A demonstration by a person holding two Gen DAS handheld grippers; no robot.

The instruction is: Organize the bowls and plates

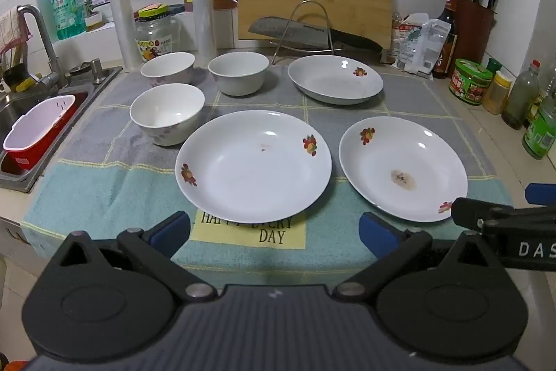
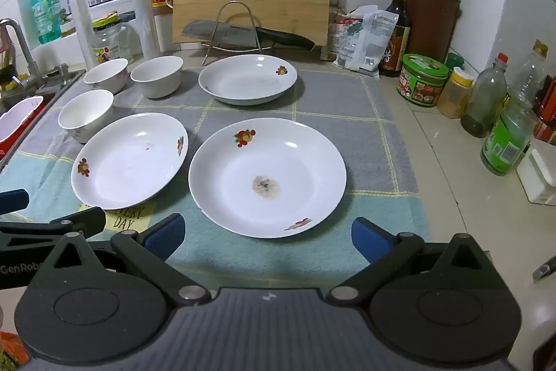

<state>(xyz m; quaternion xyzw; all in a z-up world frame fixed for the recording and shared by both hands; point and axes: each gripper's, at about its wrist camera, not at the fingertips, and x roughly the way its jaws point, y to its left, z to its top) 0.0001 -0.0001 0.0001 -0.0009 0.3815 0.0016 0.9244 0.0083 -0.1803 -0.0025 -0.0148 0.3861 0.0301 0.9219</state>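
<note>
Both grippers hung back at the near edge of the mat, and nothing was in hand yet. The left gripper (image 1: pixel 274 228) had its blue pads spread wide with only cloth between them, and the right gripper (image 2: pixel 267 232) stood just as wide and just as empty.

Three plates and three bowls lay scattered on the checked mat (image 1: pixel 347 113). Seen from the left wrist, the near-left plate (image 1: pixel 253 166) sat dead ahead at twelve o'clock, just beyond the fingertips. The stained plate (image 1: pixel 403 169) was off at two o'clock, with the far plate (image 1: pixel 335 79) beyond it, in front of the knife rack (image 1: pixel 305 26). The bowls clustered at ten to eleven o'clock: the nearest bowl (image 1: pixel 166 113), then the back-left bowl (image 1: pixel 167 67) and the back-middle bowl (image 1: pixel 238 73). None of them touched a neighbour, as far as I could tell.

From the right wrist, the stained plate (image 2: pixel 267 178) lay straight ahead, between the open fingers' lines of reach.

My read was that the opening move was a plate pickup, probably to stack plate on plate. To do it well, I'd have come in low and pinched the raised near rim rather than the flat well. These shallow glazed plates looked slippery. A bite squarely over the lip, then a level lift, would have kept the plate from tipping. I'd also have kept the two grippers apart, since they sat close side by side.
</note>
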